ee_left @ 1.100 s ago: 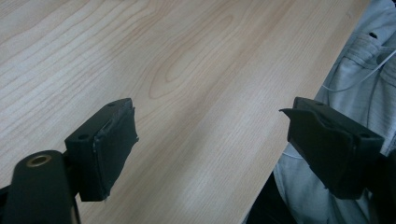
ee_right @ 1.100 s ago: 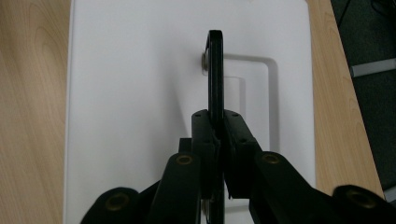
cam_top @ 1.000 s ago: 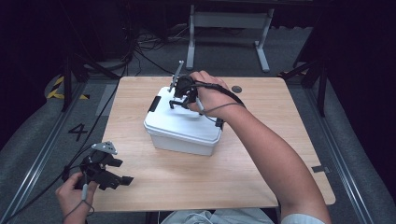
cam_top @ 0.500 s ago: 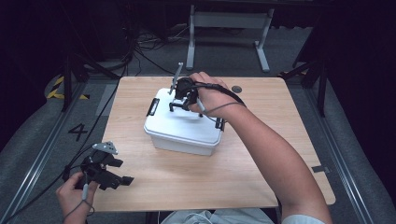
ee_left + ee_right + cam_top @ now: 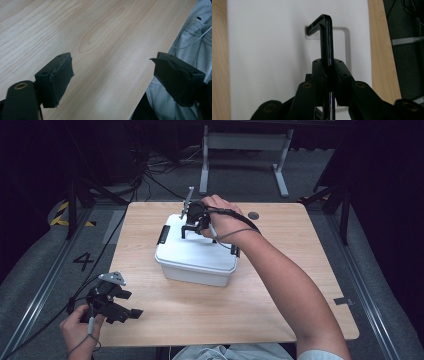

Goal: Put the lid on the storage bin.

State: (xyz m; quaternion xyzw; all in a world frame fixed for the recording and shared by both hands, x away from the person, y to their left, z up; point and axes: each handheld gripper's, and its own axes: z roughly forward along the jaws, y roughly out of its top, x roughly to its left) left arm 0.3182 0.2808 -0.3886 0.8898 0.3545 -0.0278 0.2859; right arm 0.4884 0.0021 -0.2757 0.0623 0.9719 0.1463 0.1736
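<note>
Standing on your light wooden tabletop (image 5: 280, 285), the white plastic lidded box (image 5: 195, 257) sits just left of centre. Your right gripper (image 5: 192, 226) reaches down on the box's far end, its jaws, which have just been easing apart, pinched on the black hinged lid handle (image 5: 326, 37), raised upright. Your left gripper (image 5: 122, 307) hovers at the near left corner, jaws wide with nothing between. Grey carpet (image 5: 45, 270), black cables (image 5: 150, 170) and a grey metal stand (image 5: 245, 142) lie beyond, against darkness.
</note>
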